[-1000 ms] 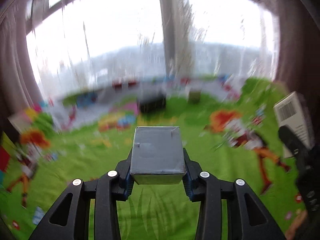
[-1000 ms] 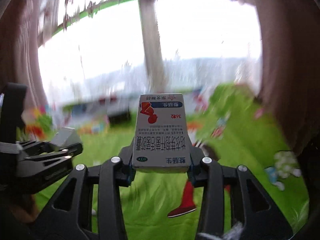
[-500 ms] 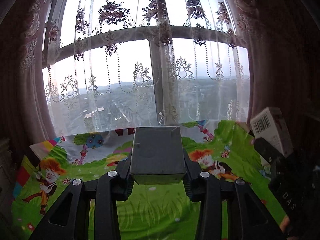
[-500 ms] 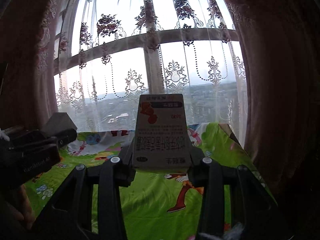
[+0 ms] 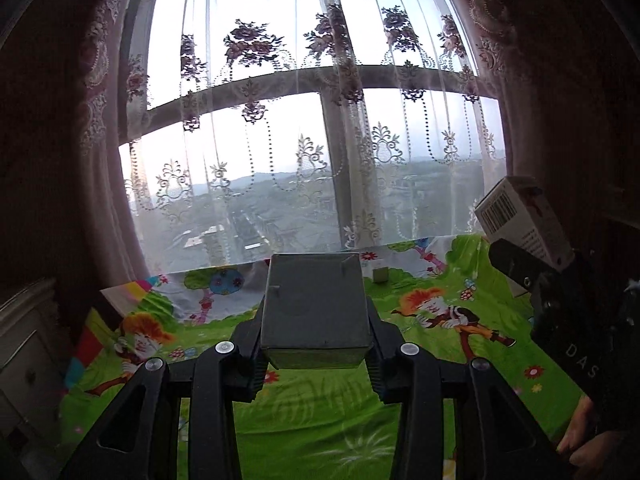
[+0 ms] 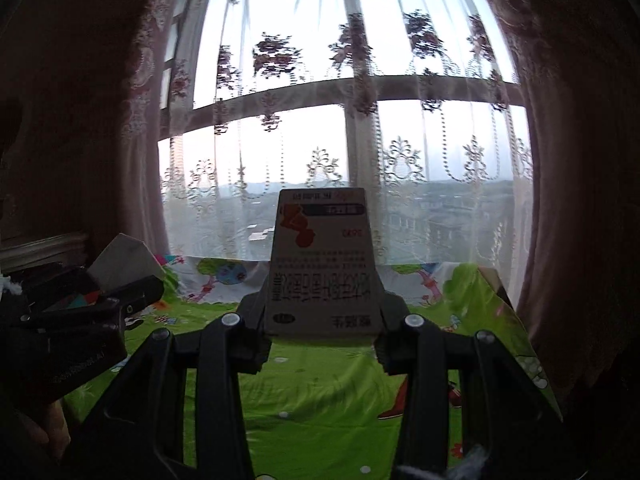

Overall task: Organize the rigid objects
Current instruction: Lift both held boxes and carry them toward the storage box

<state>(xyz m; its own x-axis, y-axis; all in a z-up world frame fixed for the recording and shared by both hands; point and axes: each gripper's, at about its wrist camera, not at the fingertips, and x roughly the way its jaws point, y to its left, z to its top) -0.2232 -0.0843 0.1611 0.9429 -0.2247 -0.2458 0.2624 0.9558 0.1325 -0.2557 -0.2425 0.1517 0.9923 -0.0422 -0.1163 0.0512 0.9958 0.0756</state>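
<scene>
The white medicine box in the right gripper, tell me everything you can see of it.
The white medicine box is a slim rectangular carton, apparently cardboard, printed with an orange-red graphic, a dark band and black Chinese text that reads upside down in the right wrist view. The right gripper is shut on its near end, the far end pointing toward the lace curtain. It is held off the green cartoon sheet. In the left wrist view a barcode shows on one side.

Both wrist views face the curtained window (image 5: 312, 128) across the green sheet (image 6: 320, 392).
</scene>
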